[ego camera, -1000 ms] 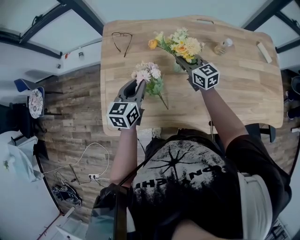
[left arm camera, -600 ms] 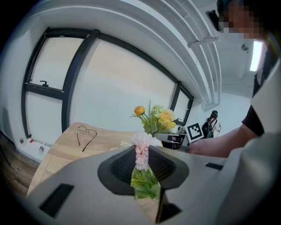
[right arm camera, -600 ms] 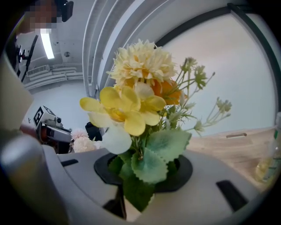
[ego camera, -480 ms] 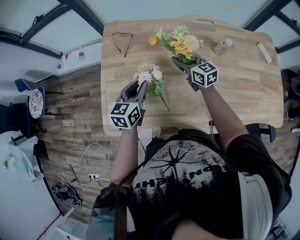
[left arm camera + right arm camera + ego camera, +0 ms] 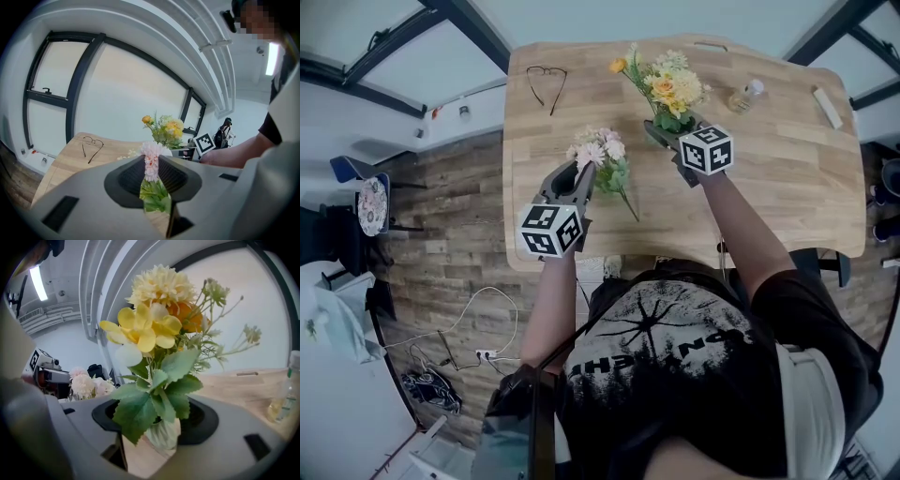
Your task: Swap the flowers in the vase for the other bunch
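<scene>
Head view, with both gripper views. The left gripper [image 5: 579, 172] is shown clamped on the pink bunch [image 5: 598, 150], which is held clear of the table [image 5: 769, 187] at about 9 o'clock from the table's centre, its bare stem trailing toward 5 o'clock. The right gripper [image 5: 654, 129] has just been opening its jaws; they now stand wide, with the small pale ribbed vase [image 5: 164, 436] and the lower leaves between them but not pressed. The yellow bunch [image 5: 668, 86] is seen standing in that vase at about 12 o'clock from the table's centre. Spectacles [image 5: 546, 81] lie at 11 o'clock from the pink bunch, and a small bottle [image 5: 746, 94] stands at 3 o'clock from the yellow bunch. Both bunches are judged to be light, with soft heads and leaves that would be crushed or shed under a firm grip; hold is best taken on the gathered stems below the foliage, where they appear thin but fairly stiff. The vase is judged to be fragile and top-heavy once filled, so it may be tipped by any sideways pull on the stems. The swap appears nearly done, the pink bunch remaining to be set down.
</scene>
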Demonstrator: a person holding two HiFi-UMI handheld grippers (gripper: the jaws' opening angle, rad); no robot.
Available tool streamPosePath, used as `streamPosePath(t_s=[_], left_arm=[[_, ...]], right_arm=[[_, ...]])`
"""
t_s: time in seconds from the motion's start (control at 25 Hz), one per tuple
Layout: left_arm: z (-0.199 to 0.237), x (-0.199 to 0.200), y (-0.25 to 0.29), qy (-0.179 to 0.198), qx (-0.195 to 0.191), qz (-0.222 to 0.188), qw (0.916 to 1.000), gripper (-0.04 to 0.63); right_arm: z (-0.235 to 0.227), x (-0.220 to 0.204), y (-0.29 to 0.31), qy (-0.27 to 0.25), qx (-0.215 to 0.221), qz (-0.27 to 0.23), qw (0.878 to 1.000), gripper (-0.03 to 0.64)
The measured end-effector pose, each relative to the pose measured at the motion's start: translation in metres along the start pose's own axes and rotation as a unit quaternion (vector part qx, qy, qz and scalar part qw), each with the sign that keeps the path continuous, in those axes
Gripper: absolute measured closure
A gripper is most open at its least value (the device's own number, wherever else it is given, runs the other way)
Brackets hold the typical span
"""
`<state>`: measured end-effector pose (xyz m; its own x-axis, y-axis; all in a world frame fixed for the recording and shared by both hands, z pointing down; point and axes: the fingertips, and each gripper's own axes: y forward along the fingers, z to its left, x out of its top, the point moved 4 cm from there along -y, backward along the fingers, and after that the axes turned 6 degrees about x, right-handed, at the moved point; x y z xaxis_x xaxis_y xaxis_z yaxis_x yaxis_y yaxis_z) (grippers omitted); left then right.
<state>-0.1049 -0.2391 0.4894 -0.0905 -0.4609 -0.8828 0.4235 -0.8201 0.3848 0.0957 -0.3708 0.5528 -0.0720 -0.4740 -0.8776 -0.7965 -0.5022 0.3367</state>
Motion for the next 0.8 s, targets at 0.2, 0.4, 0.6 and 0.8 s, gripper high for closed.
streamPosePath(t_s=[0.2, 0.4, 0.6, 0.8], left_arm=[[-0.002, 0.002, -0.002, 0.001, -0.003, -0.002, 1.0, 0.499], [-0.001, 0.002, -0.003, 0.003, -0.009, -0.003, 0.9999, 0.499], [-0.004, 0.006, -0.003, 0.007, -0.018, -0.007, 0.9998, 0.499], [-0.006, 0.01, -0.003, 0.013, -0.034, -0.01, 0.9993, 0.499]], right_arm=[[-0.002, -0.004, -0.005, 0.005, -0.012, 0.008, 1.0, 0.341], [0.0, -0.007, -0.011, 0.009, -0.02, 0.005, 1.0, 0.341], [0.003, -0.008, -0.022, 0.01, -0.032, -0.002, 0.999, 0.341], [0.005, -0.011, -0.041, 0.015, -0.056, -0.012, 0.998, 0.341]])
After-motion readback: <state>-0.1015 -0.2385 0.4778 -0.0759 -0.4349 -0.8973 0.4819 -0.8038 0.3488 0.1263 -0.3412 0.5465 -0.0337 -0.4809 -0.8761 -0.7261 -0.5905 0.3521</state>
